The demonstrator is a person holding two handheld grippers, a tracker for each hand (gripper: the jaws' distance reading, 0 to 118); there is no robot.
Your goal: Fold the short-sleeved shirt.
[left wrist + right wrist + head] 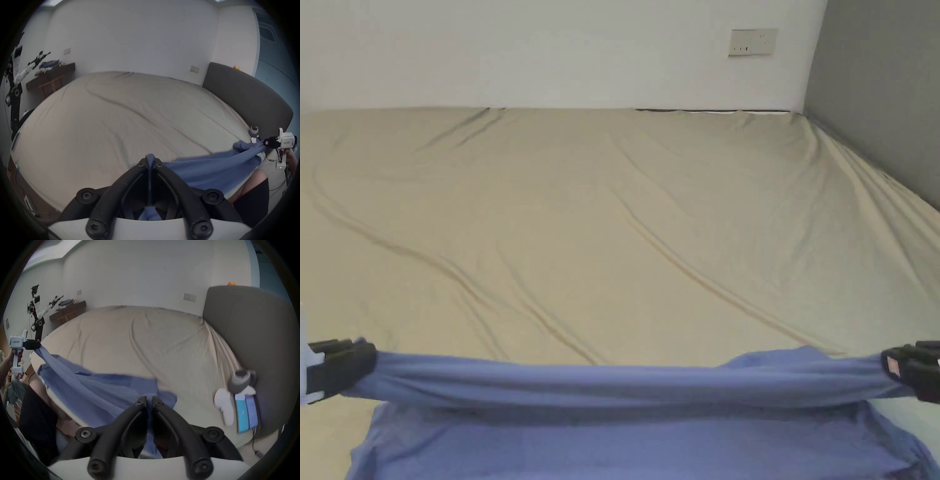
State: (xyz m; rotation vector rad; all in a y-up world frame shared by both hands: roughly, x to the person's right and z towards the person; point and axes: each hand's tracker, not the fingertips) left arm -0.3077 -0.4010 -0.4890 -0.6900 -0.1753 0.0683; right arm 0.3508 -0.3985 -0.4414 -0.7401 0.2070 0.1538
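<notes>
The bed (612,206), covered by a beige fitted sheet with long diagonal creases, occupies most of the head view and offers wide open surface ahead of the person, reaching to the white wall (550,50). A grey padded headboard (251,337) bounds the bed on the right side, and a wooden desk (53,73) carrying loose items stands against the wall well beyond the far left corner. The blue short-sleeved shirt (625,381) is held at the near edge of the bed, one edge stretched into a taut horizontal band between the two claws, with the rest of the fabric hanging below it toward the person. The left claw (359,365) is closed on the left end of this band; in the left gripper view both jaws pinch a ridge of blue cloth between their tips. The right claw (890,369) is closed on the right end, with cloth passing between its nearly touching jaws in the right gripper view. Judged from this layout, the step in hand is spreading the shirt prior to folding. The next move calls for carrying both claws forward together and lowering the garment flat onto the sheet, keeping equal tension. A few small objects (240,395) lie near the headboard on the right, so placement should favour the centre of the bed.
</notes>
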